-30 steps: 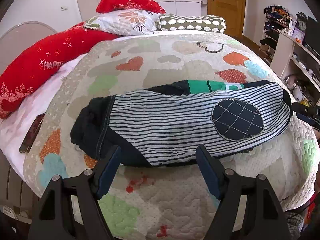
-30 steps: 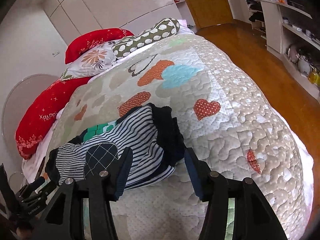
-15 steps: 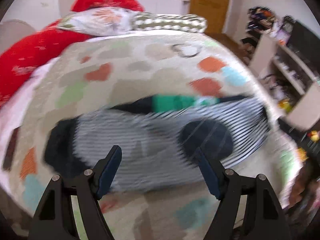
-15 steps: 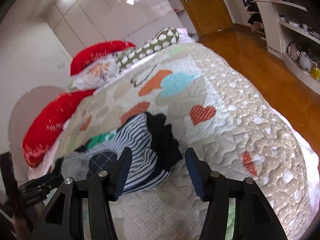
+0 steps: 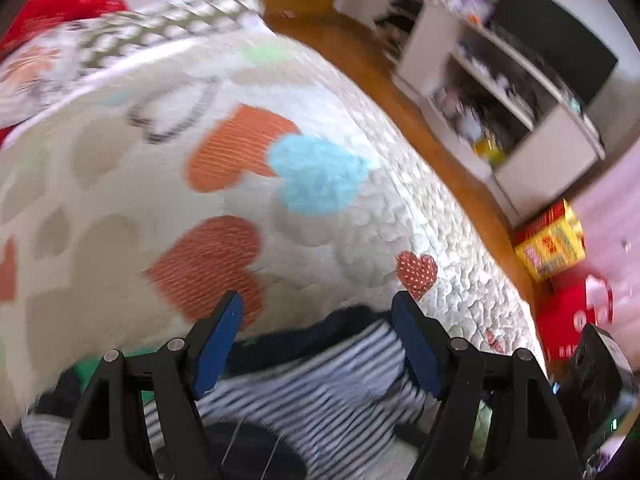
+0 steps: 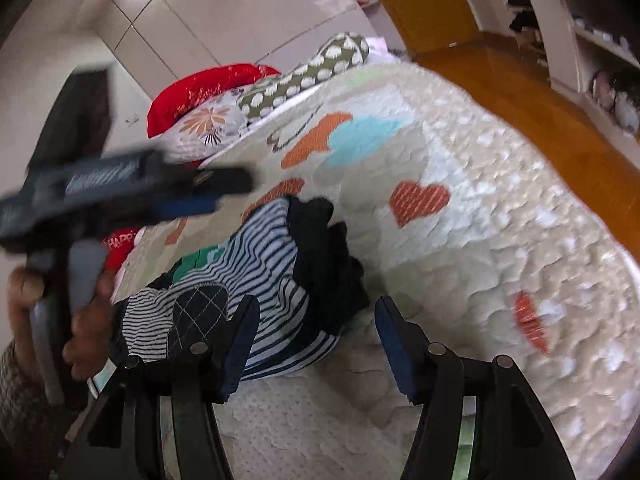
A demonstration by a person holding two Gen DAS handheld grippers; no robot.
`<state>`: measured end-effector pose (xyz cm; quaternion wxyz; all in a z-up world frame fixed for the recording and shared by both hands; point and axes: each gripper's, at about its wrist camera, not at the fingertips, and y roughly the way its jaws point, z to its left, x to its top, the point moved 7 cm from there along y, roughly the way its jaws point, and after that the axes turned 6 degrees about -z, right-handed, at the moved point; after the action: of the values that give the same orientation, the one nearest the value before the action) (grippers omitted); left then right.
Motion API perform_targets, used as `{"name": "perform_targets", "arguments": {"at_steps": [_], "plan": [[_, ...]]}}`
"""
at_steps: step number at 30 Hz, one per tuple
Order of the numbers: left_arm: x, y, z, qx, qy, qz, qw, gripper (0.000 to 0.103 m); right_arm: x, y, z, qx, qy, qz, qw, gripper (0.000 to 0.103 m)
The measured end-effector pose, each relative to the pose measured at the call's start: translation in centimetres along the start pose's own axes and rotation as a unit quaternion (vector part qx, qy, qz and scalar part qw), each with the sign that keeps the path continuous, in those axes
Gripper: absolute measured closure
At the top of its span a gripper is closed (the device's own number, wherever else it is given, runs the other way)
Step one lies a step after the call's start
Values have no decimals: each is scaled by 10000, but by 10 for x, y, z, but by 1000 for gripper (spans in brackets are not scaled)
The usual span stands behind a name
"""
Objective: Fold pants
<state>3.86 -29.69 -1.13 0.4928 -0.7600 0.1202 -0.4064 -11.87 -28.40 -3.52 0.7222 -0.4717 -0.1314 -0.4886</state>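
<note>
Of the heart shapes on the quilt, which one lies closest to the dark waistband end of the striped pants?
The red-orange striped heart, just right of the pants waistband. The orange and light blue hearts lie farther up the quilt.

Left view motion-blurred; pants (image 5: 320, 392) cut off below; shelf contents (image 5: 492, 92) unreadable.

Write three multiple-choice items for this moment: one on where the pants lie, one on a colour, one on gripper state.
1. The pants lie on:
A. the quilted bed cover
B. the wooden floor
C. a shelf

2. The knee patch on the pants is:
A. red
B. dark navy
C. yellow

3. The right gripper is:
A. shut on the pants
B. shut on a pillow
C. open

Answers: 1 A, the cover surrounds them; 2 B, dark with light stitched lines; 3 C, fingers stand apart, holding nothing. The left gripper is open too.
</note>
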Motion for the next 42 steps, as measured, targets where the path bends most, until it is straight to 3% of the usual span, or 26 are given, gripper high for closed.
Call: {"name": "perform_targets", "arguments": {"at_steps": [4,6,7,8,9,10,12,17,23,25,28,31,34,38,41,42], "plan": [[-8,40,-10,-210,56,592,9980,27,-1,10,0,13,-29,-5,10000,39],[-10,45,-14,-142,283,669,9973,27,1,13,1,21,-77,-59,10000,39],[-11,44,-19,-111,471,651,9967,39,2,14,3,29,-103,-75,9999,42],[-11,42,-21,-185,495,637,9966,54,3,15,5,41,-126,-91,9999,64],[-12,38,-24,-399,450,694,9958,83,4,17,6,62,-145,-55,9999,79],[-13,34,-24,-459,402,703,9957,87,5,18,8,68,-160,-31,9998,79],[-11,22,-20,-406,387,495,9972,87,8,17,13,91,-209,-43,9997,80],[-14,-22,14,-510,-257,-55,9984,87,16,14,45,291,-553,-31,9980,81],[-37,-76,80,-249,-1135,-819,9898,82,10,24,109,735,-1170,269,9900,81],[-50,-91,102,-166,-1497,-1036,9832,67,1,35,132,879,-1408,459,9851,78],[-71,-116,134,-4,-2016,-1404,9694,53,-20,57,156,811,-1861,719,9765,74],[-102,-142,164,554,-2471,-1668,9529,47,-44,79,168,860,-2060,1136,9681,58],[-132,-158,181,724,-2818,-1724,9411,44,-51,76,179,927,-2113,1151,9662,44],[-164,-180,201,1066,-3008,-1823,9300,44,-38,43,196,1321,-2143,1029,9623,43],[-186,-195,216,1179,-3319,-1984,9147,42,-18,26,199,970,-2332,722,9649,44],[-194,-199,223,1188,-3413,-2017,9103,39,-13,27,197,742,-2395,689,9656,52]]}}
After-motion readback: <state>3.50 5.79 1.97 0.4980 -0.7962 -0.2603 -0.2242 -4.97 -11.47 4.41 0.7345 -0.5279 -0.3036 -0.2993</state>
